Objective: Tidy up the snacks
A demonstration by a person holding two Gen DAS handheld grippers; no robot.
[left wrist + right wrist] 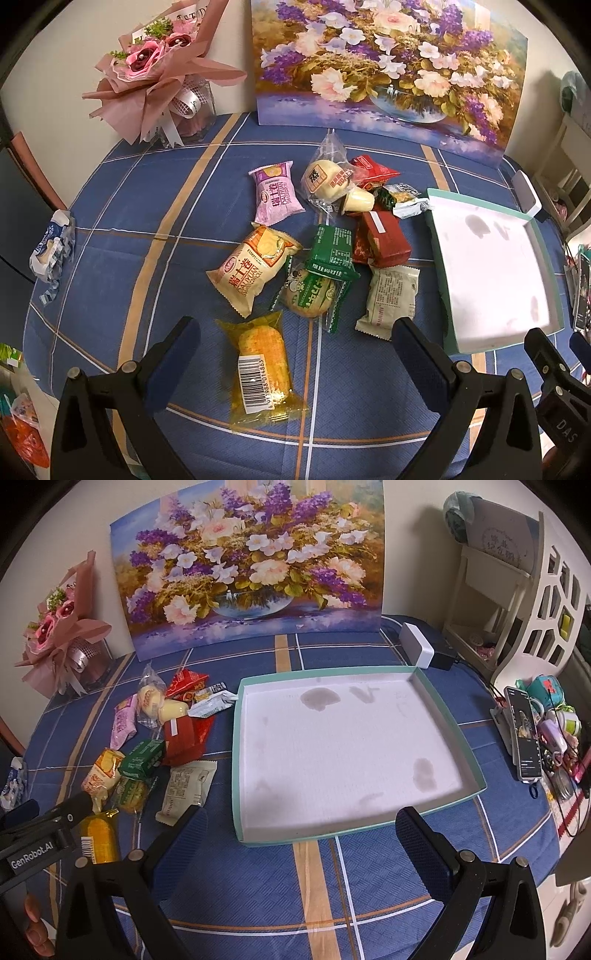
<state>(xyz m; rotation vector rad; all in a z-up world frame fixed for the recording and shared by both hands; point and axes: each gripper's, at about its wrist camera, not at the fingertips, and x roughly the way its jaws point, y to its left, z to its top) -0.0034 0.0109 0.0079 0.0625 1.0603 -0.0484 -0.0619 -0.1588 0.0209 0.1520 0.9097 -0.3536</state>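
My claws' pads look matt, finely ribbed blue rubber on black plastic. The tablecloth is woven, textured cloth; the snack wrappers are glossy, crinkly plastic film. The tray looks like matt, stained cardboard.

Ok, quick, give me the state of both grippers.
Left gripper: open, holding nothing, over the yellow snack packet.
Right gripper: open, holding nothing, in front of the tray.

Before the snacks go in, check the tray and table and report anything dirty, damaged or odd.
The white floor of the teal-rimmed tray carries several dark blotches, the largest near its far edge and by the right wall; they look like stains. A torn, crumpled blue-and-white wrapper lies apart at the table's left edge.
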